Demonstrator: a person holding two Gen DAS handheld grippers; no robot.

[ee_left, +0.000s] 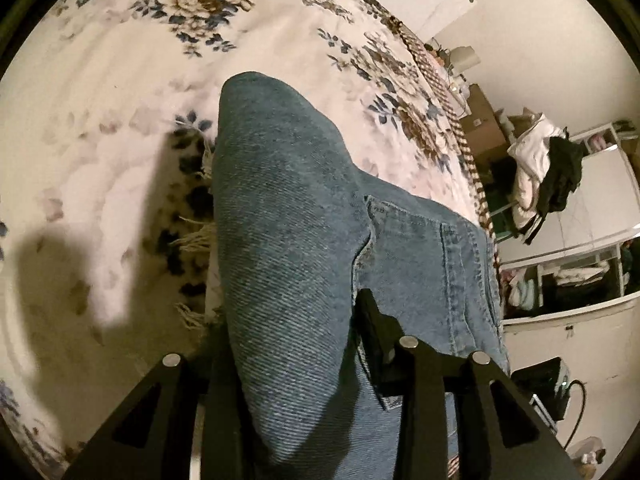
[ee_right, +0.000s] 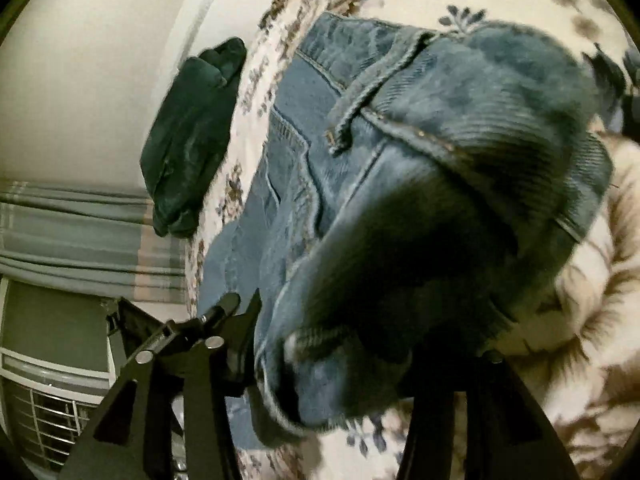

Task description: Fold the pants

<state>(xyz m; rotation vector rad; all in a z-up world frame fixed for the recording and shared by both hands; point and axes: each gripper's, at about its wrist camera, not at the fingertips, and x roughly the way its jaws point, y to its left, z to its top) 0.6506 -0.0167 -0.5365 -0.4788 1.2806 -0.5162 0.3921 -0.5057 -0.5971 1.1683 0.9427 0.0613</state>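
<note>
Left wrist view: left tool [ee_left: 296, 344] pinches a fold of the jeans [ee_left: 288, 208], which drape over the floral bed [ee_left: 120, 80], right of a fringed dark patch. Right wrist view: right tool [ee_right: 344, 344] has denim bunched between its fingers; I cannot tell whether it grips. A dark garment [ee_right: 192, 136] lies left of the jeans.

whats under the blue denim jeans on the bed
Under the blue denim jeans lies the white floral bedspread, and a fringed dark-patterned cloth pokes out along their edge. How far that cloth runs beneath is covered.
</note>
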